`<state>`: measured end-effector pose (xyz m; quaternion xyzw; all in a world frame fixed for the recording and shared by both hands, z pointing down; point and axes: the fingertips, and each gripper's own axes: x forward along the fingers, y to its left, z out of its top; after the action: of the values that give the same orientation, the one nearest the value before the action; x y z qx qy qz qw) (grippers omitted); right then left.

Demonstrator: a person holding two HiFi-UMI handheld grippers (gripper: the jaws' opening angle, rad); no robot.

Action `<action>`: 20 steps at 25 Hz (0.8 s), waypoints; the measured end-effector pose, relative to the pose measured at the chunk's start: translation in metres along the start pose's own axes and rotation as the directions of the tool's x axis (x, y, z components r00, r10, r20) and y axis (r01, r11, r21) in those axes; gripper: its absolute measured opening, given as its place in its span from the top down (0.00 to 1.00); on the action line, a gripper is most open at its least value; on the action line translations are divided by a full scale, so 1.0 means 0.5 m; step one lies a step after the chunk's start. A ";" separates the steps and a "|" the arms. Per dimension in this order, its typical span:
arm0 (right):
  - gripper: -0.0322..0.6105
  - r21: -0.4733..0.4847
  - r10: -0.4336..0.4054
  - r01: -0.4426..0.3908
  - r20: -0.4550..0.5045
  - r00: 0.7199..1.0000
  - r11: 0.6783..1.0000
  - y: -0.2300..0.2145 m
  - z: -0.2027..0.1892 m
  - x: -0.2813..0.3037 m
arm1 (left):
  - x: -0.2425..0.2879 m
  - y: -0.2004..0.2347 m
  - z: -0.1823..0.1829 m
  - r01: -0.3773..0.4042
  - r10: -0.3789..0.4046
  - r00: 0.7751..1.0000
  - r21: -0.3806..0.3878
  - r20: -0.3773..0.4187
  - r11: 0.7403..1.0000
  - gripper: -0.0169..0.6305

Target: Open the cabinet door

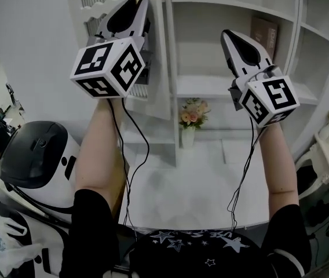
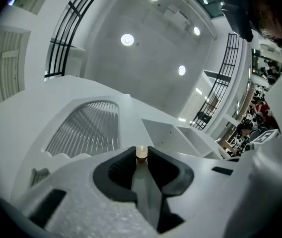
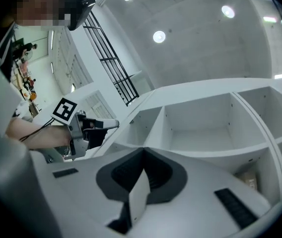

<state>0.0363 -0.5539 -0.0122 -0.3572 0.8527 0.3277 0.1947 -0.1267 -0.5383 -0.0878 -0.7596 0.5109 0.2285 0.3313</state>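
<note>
One knob [image 2: 141,152] in L tongs [image 2: 141,155] (box [image 1: 264,35] print unreadable).

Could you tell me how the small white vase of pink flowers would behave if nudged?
The slim white vase of pink flowers looks top-heavy: the bouquet spreads wider than its narrow base, so it would probably tip rather than slide. It seems light, and may be fragile if ceramic.

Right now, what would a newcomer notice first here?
Two raised grippers with black-and-white marker cubes: the left gripper, upper left, pinches a small brass knob on the white louvered cabinet door. The right gripper is shut and empty before the open shelves. Pink flowers stand lower down, between them.
</note>
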 end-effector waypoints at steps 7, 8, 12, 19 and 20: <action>0.94 -0.053 -0.079 0.079 -0.002 0.997 0.995 0.051 0.032 0.000 | -0.035 0.001 0.034 0.066 -0.065 0.998 -0.052 0.024 0.996 0.85; 0.94 -0.053 -0.091 0.091 -0.002 0.996 0.994 0.058 0.036 0.000 | -0.042 0.002 0.039 0.075 -0.073 0.997 -0.058 0.028 0.996 0.85; 0.94 -0.064 -0.130 0.130 0.004 0.992 0.989 0.080 0.058 -0.004 | -0.071 0.009 0.064 0.110 -0.108 0.993 -0.075 0.037 0.991 0.85; 0.94 -0.055 -0.152 0.153 0.018 0.988 0.987 0.128 0.092 0.011 | -0.123 0.029 0.115 0.176 -0.166 0.981 -0.104 0.096 0.979 0.85; 0.94 -0.036 -0.149 0.150 0.020 0.989 0.988 0.139 0.095 0.016 | -0.129 0.031 0.121 0.188 -0.178 0.979 -0.105 0.096 0.977 0.85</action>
<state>-0.0155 -0.4879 -0.0216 -0.4209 0.8155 0.3312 0.2193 -0.1656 -0.4575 -0.0887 -0.8106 0.4102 0.2581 0.3287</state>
